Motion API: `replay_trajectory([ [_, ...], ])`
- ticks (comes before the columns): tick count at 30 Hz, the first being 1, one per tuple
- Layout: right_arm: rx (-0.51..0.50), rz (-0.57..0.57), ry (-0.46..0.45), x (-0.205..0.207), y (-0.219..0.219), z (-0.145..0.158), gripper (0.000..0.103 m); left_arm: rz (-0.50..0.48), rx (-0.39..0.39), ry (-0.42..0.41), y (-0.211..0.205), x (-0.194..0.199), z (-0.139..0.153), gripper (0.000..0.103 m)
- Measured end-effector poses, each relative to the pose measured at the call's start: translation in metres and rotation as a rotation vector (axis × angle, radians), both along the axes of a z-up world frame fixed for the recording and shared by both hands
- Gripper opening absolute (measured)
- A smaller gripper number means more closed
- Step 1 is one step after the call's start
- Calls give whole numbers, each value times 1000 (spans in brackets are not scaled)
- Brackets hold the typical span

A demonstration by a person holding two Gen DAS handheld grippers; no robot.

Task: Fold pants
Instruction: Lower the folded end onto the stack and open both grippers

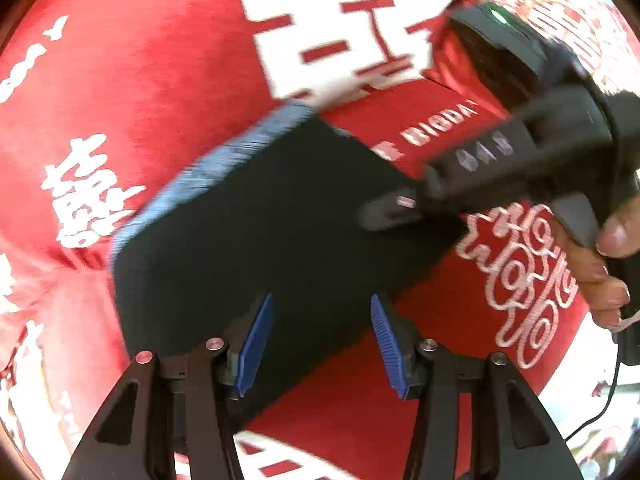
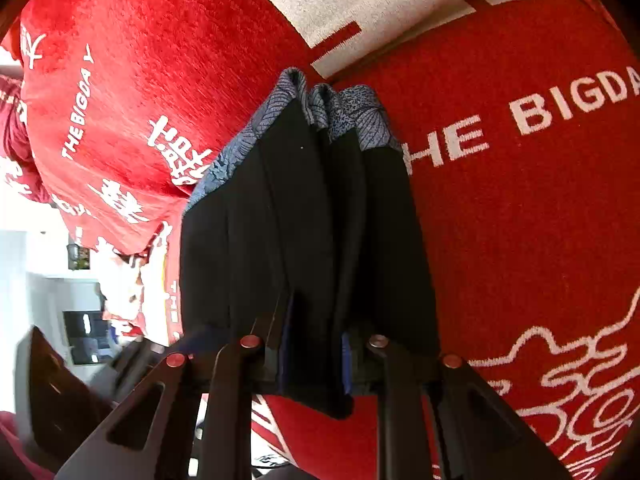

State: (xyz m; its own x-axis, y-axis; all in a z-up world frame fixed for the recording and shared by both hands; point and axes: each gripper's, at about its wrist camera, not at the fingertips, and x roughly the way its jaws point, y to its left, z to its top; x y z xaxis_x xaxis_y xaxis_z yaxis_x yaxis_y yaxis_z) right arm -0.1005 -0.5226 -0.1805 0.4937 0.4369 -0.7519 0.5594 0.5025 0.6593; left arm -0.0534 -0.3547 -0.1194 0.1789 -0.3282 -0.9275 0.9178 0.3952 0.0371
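The black pants (image 1: 248,240) lie folded in a rough rectangle on the red cloth, with a blue patterned band (image 1: 208,176) along their far edge. My left gripper (image 1: 322,340) hovers over the near end of the pants. It is open, its blue pads (image 1: 256,344) apart and not pressing the fabric. My right gripper (image 1: 384,210) reaches in from the right onto the pants. In the right wrist view that gripper (image 2: 316,352) is shut on a bunched fold of the black pants (image 2: 304,220), which hang away from it in pleats toward the patterned band (image 2: 352,120).
A red cloth (image 1: 140,80) with large white characters and lettering covers the whole surface under the pants. A hand (image 1: 600,272) holds the right gripper's handle, and a thin cable (image 1: 600,408) trails below it. White furniture (image 2: 80,300) shows past the cloth's left edge.
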Motion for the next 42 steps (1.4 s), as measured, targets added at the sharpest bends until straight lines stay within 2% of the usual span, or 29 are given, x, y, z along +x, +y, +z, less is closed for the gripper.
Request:
replay_trajectory([
  [4, -59, 15, 39, 2, 7, 7, 24, 116, 6, 17, 15, 34, 7, 52],
  [9, -174, 75, 106, 6, 17, 21, 33, 296, 78, 57, 33, 76, -7, 52],
  [12, -253, 114, 152, 7, 23, 31, 38, 363, 119, 38, 41, 88, -13, 52],
  [16, -334, 95, 219, -5, 16, 39, 41, 433, 106, 26, 49, 110, -13, 52],
  [19, -339, 45, 170, -9, 6, 55, 41, 484, 93, 12, 52, 131, -13, 52],
  [22, -318, 23, 116, 5, -8, 61, 46, 535, 88, 12, 52, 152, -17, 52],
  [26, -342, 28, 57, 56, -23, 59, 46, 576, 84, 0, 48, 171, -22, 52],
  [28, -326, 44, 58, 77, -28, 49, 46, 574, 102, 3, 45, 177, -32, 63],
  [29, -311, 48, 70, 86, -29, 41, 46, 581, 111, -12, 45, 178, -35, 74],
  [30, -297, 55, 88, 94, -30, 31, 44, 589, 113, -30, 47, 178, -39, 75],
  [32, -309, 101, 126, 100, -25, 18, 18, 587, 120, -29, 49, 177, -40, 75],
  [36, -380, 199, 148, 88, -6, 28, 9, 577, 92, 29, 57, 173, -35, 75],
  [38, -406, 235, 195, 76, 1, 22, 6, 564, 101, 41, 58, 169, -40, 77],
  [39, -411, 238, 211, 73, 2, 17, 3, 555, 109, 43, 57, 167, -43, 83],
  [42, -398, 196, 248, 61, 0, 9, 2, 567, 118, 47, 55, 167, -45, 83],
])
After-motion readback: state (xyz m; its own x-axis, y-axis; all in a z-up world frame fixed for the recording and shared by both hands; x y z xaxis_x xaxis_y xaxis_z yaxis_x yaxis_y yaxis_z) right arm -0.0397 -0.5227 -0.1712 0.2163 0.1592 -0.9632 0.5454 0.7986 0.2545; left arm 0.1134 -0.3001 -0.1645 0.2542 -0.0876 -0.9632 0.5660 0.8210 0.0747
